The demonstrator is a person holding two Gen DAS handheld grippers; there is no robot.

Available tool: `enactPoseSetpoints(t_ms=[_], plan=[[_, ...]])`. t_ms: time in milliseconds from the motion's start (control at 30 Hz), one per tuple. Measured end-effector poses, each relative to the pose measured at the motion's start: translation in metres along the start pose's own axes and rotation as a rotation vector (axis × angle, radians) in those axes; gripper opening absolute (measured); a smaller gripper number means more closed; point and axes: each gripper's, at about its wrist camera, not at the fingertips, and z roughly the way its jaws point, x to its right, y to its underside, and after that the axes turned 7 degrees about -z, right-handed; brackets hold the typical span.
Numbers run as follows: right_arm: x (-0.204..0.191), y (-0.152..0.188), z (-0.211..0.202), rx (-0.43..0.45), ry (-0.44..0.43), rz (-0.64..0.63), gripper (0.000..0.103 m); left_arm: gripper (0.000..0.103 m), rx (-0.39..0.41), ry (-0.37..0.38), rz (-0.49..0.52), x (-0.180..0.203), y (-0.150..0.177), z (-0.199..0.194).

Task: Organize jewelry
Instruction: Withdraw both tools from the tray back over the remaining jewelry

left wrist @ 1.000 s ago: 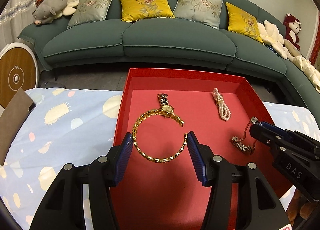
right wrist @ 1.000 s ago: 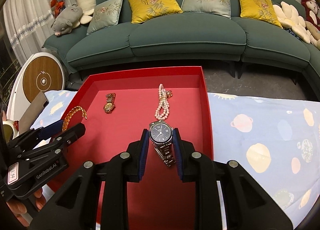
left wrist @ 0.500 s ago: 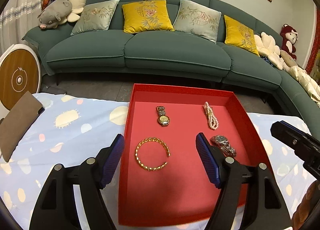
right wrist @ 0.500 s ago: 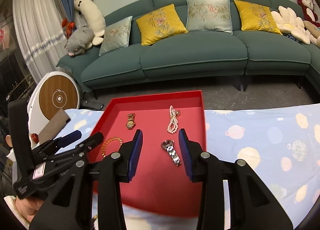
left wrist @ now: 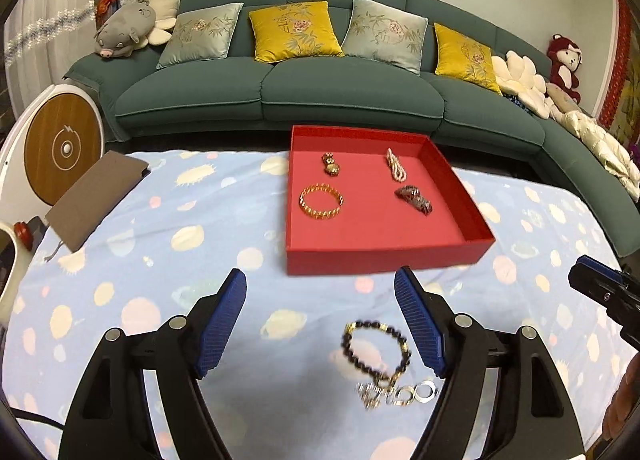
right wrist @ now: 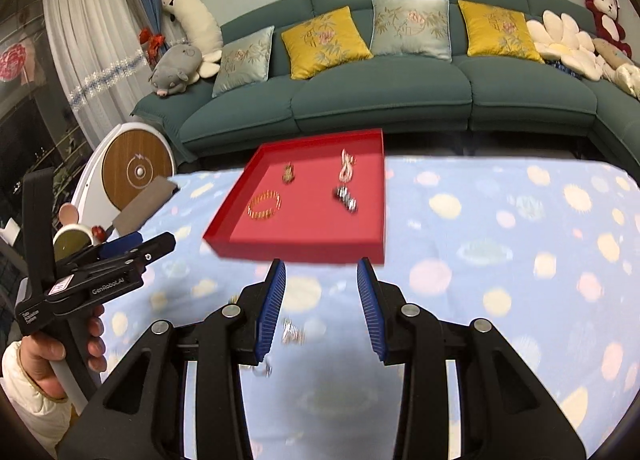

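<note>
Red tray: we've got the shallow red cardboard tray (left wrist: 460,196) sitting on the pale blue blanket with planet prints (left wrist: 180,244), toward the far edge by the dark green sofa (left wrist: 344,100).
Inside the tray: four pieces, none touching. Gold link bangle (left wrist: 321,201) front left, small gold wristwatch (left wrist: 331,164) behind it, white pearl strand (left wrist: 395,170) back right, silver steel wristwatch (left wrist: 414,200) front right.
Left gripper: our left black gripper with blue ribbed pads (left wrist: 320,324) has just been opening and its jaws are spread wide, nothing pinched. It hangs over the blanket, on the near side of the tray.
Loose bits: a dark beaded bracelet with gold spacers (left wrist: 376,352) lies on the blanket between the left jaws, nearer the right pad, not gripped. A shiny silver ring chain (left wrist: 400,394) lies touching its near end. Both are a bit blurry.
Right gripper: our right black gripper with blue pads (right wrist: 321,304) has also been opening in the last moment, jaws partly apart and holding nothing. A small blurry silvery piece (right wrist: 293,332) shows on the blanket between them.
Hand: bare fingers and a white sleeve wrap the left gripper's handle (right wrist: 52,356) in the right camera.
Off to the side: a flat brown notebook (left wrist: 96,200) at the blanket's left edge.
</note>
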Motion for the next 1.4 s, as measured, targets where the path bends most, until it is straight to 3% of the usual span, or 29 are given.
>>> enactPoseSetpoints(t_ms=[233,667,1400], plan=[[-0.018,0.039,0.005,-0.062,0.01,-0.071,0.036,0.074,-0.032,0.007,-0.052,-0.018,0.039,-0.015],[-0.034,0.067,0.055,-0.176,0.0,-0.138,0.036,0.074,-0.09,0.013,-0.029,-0.018,0.048,0.001],[-0.051,0.064,0.111,-0.24,0.003,-0.151,0.036,0.074,-0.148,0.017,-0.059,-0.029,0.05,0.008]])
